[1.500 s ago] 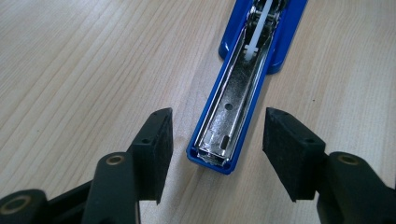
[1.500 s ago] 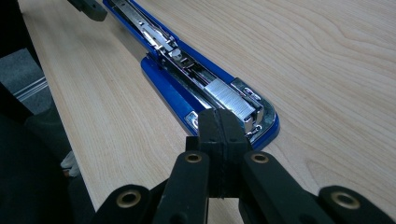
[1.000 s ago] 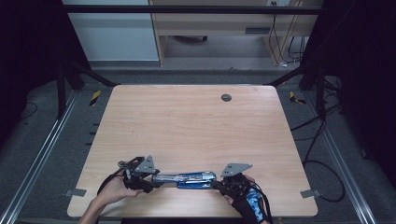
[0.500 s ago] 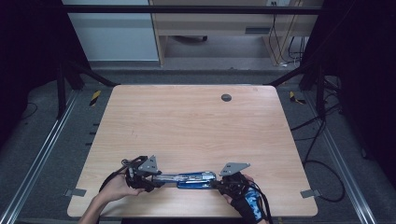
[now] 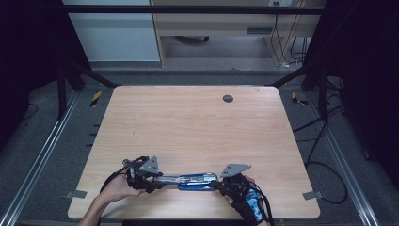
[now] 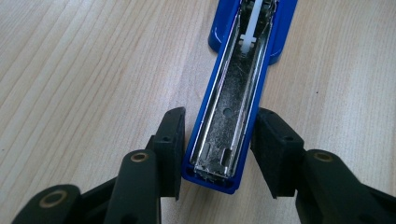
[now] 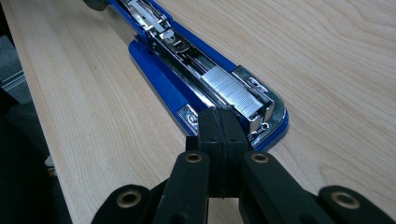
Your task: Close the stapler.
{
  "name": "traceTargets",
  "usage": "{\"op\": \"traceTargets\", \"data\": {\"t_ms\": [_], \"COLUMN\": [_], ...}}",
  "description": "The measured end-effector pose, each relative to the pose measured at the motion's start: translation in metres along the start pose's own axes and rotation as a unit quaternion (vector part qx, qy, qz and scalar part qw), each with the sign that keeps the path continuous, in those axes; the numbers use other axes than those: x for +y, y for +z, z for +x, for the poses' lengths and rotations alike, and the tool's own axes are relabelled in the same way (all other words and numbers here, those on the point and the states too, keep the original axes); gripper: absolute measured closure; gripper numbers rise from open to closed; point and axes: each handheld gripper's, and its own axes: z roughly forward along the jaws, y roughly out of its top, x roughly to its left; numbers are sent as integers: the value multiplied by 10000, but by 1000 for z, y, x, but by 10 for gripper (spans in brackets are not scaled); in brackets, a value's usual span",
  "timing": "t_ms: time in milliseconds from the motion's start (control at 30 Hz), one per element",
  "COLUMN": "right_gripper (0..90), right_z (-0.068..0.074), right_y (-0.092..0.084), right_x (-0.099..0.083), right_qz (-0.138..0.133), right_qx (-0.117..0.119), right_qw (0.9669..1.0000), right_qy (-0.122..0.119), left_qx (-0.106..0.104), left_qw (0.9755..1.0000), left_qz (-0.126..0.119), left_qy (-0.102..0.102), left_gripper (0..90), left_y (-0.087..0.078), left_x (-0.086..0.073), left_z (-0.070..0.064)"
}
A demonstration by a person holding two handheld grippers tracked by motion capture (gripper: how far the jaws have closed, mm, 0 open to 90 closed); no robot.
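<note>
my left gripper (image 5: pixel 157 180): jaws narrow, one each side of the flipped-open cover's tip, gap visible on one side, grip uncertain | blue stapler (image 5: pixel 188 180): opened flat on the table (image 5: pixel 197 127) near its front edge, between my hands, staples (image 7: pixel 231 89) loaded | my right gripper (image 7: pixel 222 140): jaws pressed together, empty, at the stapler's base end

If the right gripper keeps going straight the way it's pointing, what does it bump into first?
Probably the strip of staples in the open blue stapler. The right gripper, jaws pressed together, sits at that end; whether it already touches is unclear.
</note>
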Motion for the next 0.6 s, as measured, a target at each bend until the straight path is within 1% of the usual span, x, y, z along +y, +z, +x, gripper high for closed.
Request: {"op": "traceTargets", "data": {"t_ms": [67, 133, 200, 367, 400, 600], "right_gripper": [900, 900, 900, 900, 900, 900], "right_z": [0, -1, -1, 0, 0, -1], "right_y": [0, 0, 0, 1, 1, 1], "right_x": [0, 0, 0, 1, 1, 1], "right_qz": [1, -3, 0, -5, -8, 5], "right_qx": [-18, 15, 7, 1, -8, 0], "right_qw": [10000, 10000, 10000, 10000, 10000, 10000], "right_qy": [-20, 28, 26, 50, 59, 40], "left_qx": [7, 2, -13, -30, -41, -61], "left_qw": [10000, 10000, 10000, 10000, 9999, 9999], "left_qz": [20, 31, 24, 20, 59, 86], "left_qy": [20, 40, 60, 34, 71, 71], "left_gripper": [561, 562, 564, 570, 571, 574], "left_y": [0, 0, -1, 0, -1, -1], "left_x": [1, 1, 1, 1, 1, 2], "left_z": [0, 0, 0, 0, 0, 1]}}
